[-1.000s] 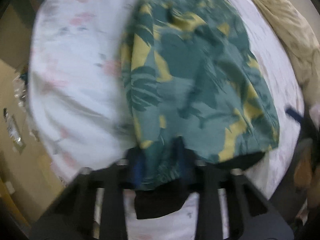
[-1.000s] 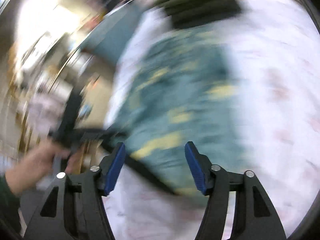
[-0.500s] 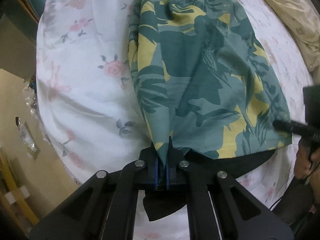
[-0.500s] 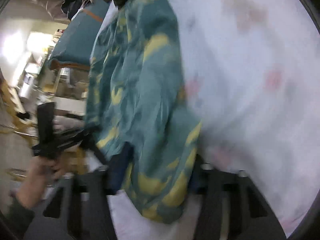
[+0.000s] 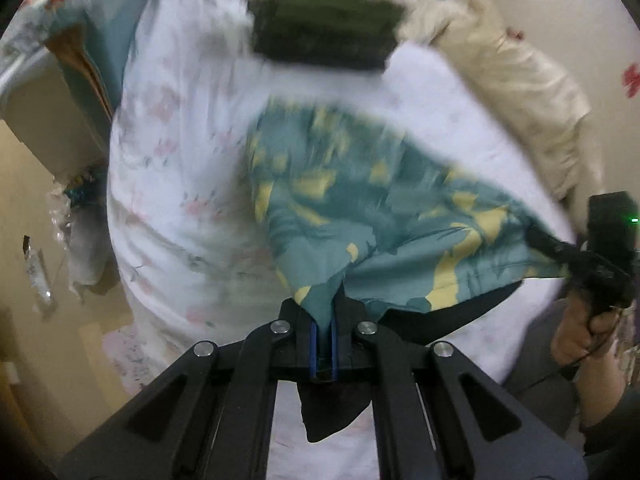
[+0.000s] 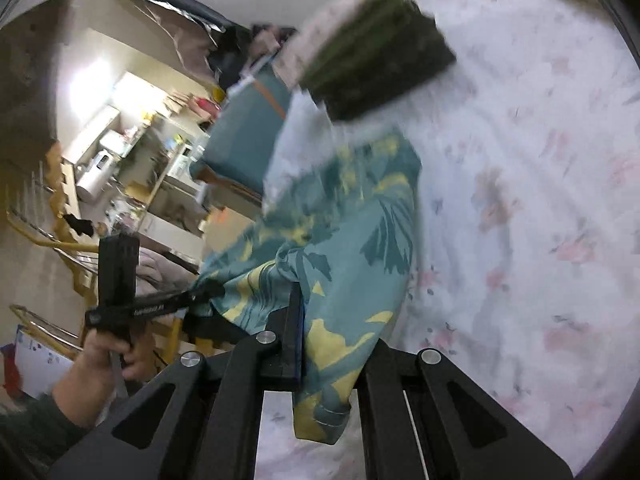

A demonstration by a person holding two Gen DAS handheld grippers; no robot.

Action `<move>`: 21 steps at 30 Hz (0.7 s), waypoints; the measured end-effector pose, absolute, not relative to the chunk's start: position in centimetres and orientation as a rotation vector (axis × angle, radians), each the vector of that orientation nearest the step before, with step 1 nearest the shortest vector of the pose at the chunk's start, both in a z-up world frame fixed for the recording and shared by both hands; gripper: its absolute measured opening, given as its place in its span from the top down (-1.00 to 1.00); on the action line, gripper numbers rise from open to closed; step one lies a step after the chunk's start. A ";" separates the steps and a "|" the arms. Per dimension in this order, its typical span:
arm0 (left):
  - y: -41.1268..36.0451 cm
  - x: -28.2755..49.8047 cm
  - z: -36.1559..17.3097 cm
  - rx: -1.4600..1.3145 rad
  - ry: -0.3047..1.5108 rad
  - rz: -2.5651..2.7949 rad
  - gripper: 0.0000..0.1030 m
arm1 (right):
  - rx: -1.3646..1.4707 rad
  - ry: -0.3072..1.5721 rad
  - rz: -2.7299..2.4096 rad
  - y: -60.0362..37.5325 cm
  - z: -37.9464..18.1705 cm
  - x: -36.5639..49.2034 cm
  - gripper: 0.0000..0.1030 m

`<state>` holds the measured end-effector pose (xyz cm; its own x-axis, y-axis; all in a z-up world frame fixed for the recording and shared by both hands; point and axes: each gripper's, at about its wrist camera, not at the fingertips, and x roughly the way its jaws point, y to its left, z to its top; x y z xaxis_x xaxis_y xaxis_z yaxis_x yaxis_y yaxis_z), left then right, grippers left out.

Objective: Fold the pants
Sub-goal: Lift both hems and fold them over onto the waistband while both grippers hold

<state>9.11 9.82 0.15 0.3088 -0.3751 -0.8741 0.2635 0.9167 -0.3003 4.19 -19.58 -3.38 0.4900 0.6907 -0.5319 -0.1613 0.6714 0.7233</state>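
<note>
The pants [image 5: 360,208] are teal with yellow leaf print and lie on a white floral bedsheet [image 5: 180,184]. My left gripper [image 5: 324,336] is shut on one near corner of them. My right gripper [image 6: 316,344] is shut on the other near corner of the pants [image 6: 352,248]. Both corners are lifted off the sheet and the cloth hangs between them. The right gripper shows at the right edge of the left wrist view [image 5: 560,252]; the left one shows at the left of the right wrist view [image 6: 208,292]. A black edge of fabric [image 5: 332,412] hangs below the left jaws.
A folded dark green garment [image 5: 324,36] lies at the far end of the bed, also in the right wrist view [image 6: 376,72]. A beige blanket [image 5: 508,80] is bunched along the right side. Left of the bed are the floor and cluttered furniture [image 6: 132,160].
Both grippers closed on the near corners of the pants and lifted them up and toward the far end; the cloth now looks shorter and bunched, and the green garment has come into view.
</note>
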 end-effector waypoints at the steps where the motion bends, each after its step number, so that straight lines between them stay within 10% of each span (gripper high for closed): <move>1: 9.4 7.6 2.1 -0.128 1.146 -0.421 0.95 | 0.659 0.911 0.568 -20.3 -2.1 3.5 0.91; 8: 8.3 -0.1 13.9 -0.211 0.896 -0.445 0.93 | 0.632 0.773 0.624 -24.5 9.8 -2.3 0.91; 21: 7.7 4.0 16.8 -0.196 0.755 -0.250 0.94 | 0.563 0.698 0.637 -23.8 17.3 4.3 0.91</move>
